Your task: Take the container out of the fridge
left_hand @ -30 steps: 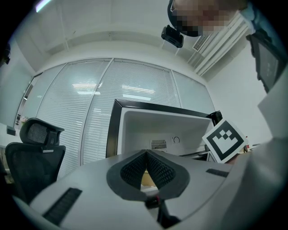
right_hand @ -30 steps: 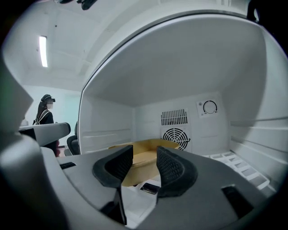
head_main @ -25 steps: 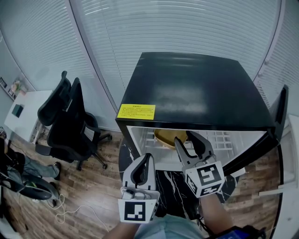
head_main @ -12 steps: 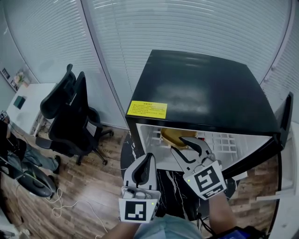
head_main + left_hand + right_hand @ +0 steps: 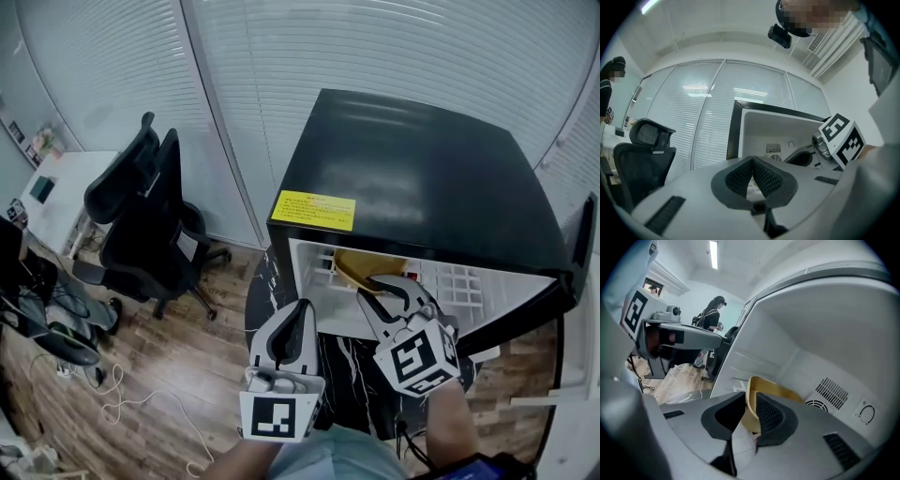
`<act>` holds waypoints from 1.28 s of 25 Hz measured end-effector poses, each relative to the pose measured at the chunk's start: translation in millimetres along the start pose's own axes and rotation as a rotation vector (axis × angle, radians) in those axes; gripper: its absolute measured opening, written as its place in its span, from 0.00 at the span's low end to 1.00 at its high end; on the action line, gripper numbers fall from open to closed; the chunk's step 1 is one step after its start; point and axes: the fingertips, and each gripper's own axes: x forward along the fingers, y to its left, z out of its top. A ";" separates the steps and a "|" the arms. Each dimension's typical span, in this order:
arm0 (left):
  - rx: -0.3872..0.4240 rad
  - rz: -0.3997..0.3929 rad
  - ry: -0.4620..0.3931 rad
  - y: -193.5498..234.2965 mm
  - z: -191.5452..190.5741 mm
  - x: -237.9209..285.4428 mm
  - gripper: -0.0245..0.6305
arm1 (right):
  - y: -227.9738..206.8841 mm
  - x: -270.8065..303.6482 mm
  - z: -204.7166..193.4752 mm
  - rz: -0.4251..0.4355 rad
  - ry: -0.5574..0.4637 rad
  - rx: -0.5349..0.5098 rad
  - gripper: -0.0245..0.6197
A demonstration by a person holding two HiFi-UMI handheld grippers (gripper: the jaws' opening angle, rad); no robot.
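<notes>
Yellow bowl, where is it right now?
In the head view, the yellow bowl sits inside the open black fridge, toward its left wall; the right claw, jaws just closing, holds its rim between them.

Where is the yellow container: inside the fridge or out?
Inside: the container sits in the fridge, rim between the right gripper's jaws, which have just been closing.

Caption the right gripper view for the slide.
Right gripper, jaws just closing, grips the rim of the yellow container inside the open fridge.
</notes>
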 end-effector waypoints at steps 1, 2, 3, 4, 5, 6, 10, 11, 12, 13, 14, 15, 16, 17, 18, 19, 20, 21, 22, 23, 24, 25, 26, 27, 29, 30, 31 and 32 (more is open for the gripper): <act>0.002 -0.001 0.000 -0.4 -0.2 0.1 0.06 | 1.2 0.1 -0.3 0.008 0.005 -0.012 0.16; 0.002 -0.002 0.001 -1.0 -0.3 0.3 0.06 | 2.2 -0.1 -0.4 0.015 0.010 -0.024 0.16; 0.000 -0.002 0.001 -1.4 -0.2 0.5 0.06 | 3.3 -0.6 -0.6 0.022 0.016 -0.034 0.15; -0.003 -0.001 -0.001 -2.0 0.1 0.5 0.06 | 4.8 -1.4 -1.0 0.028 0.021 -0.042 0.15; -0.007 0.001 -0.001 -2.5 0.5 0.1 0.06 | 6.6 -2.5 -1.5 0.032 0.025 -0.048 0.14; -0.010 0.003 0.000 -3.0 0.7 -0.9 0.06 | 8.5 -3.6 -1.8 0.034 0.027 -0.053 0.12; -0.003 0.002 -0.001 -4.5 3.2 -4.6 0.06 | 11.8 -6.3 -1.9 0.025 0.027 -0.063 0.10; 0.000 0.002 -0.003 -4.8 3.7 -4.9 0.06 | 11.6 -6.2 -1.9 0.022 0.025 -0.063 0.10; 0.003 0.001 -0.004 -5.0 4.1 -5.3 0.06 | 11.5 -6.3 -1.8 0.019 0.021 -0.061 0.10; 0.005 0.001 -0.004 -5.3 4.6 -6.1 0.06 | 11.5 -6.7 -1.4 0.017 0.017 -0.057 0.10; 0.007 0.001 -0.004 -5.4 5.3 -7.2 0.06 | 12.0 -7.5 -0.8 0.015 0.012 -0.053 0.10; 0.009 0.002 -0.004 -5.6 6.1 -8.5 0.06 | 12.7 -8.6 -0.1 0.014 0.008 -0.048 0.10; 0.010 0.003 -0.005 -6.0 7.0 -9.8 0.06 | 13.5 -9.8 0.6 0.012 0.002 -0.040 0.10; 0.011 0.004 -0.008 -6.7 7.9 -10.9 0.06 | 13.9 -11.1 1.1 0.011 -0.005 -0.029 0.10; 0.013 0.005 -0.009 -7.7 8.5 -11.8 0.06 | 13.8 -12.7 1.5 0.008 -0.013 -0.016 0.10; 0.015 0.005 -0.009 -9.0 8.8 -12.8 0.06 | 13.4 -14.4 1.5 0.004 -0.022 -0.003 0.10; 0.017 0.006 -0.009 -10.4 9.1 -13.8 0.06 | 12.7 -16.3 1.6 0.000 -0.033 0.009 0.09; 0.018 0.008 -0.010 -11.8 9.7 -15.0 0.06 | 11.9 -18.3 2.0 -0.006 -0.045 0.020 0.09; 0.019 0.009 -0.014 -13.2 10.7 -16.3 0.06 | 11.1 -20.5 3.1 -0.011 -0.060 0.030 0.09; 0.021 0.010 -0.016 -14.6 11.8 -17.9 0.06 | 10.1 -23.3 4.7 -0.018 -0.074 0.041 0.09; 0.024 0.010 -0.017 -16.0 12.8 -19.6 0.06 | 9.2 -26.7 6.7 -0.023 -0.086 0.055 0.09; 0.028 0.009 -0.018 -17.5 13.9 -21.5 0.06 | 8.7 -30.4 8.7 -0.026 -0.095 0.067 0.09; 0.034 0.008 -0.019 -19.1 15.1 -23.3 0.06 | 8.7 -34.1 10.6 -0.026 -0.103 0.078 0.09; 0.040 0.008 -0.021 -20.9 16.5 -25.1 0.06 | 9.0 -37.8 12.3 -0.024 -0.111 0.087 0.09; 0.049 0.009 -0.026 -24.6 19.6 -28.7 0.06 | 10.4 -44.5 14.5 -0.021 -0.131 0.105 0.09; 0.052 0.011 -0.028 -26.5 21.0 -30.6 0.06 | 11.1 -47.6 15.0 -0.020 -0.140 0.114 0.09; 0.053 0.014 -0.028 -28.4 22.0 -32.6 0.06 | 11.9 -50.5 15.5 -0.019 -0.148 0.123 0.09; 0.055 0.016 -0.027 -30.4 22.7 -34.7 0.06 | 12.8 -53.6 15.9 -0.018 -0.157 0.131 0.09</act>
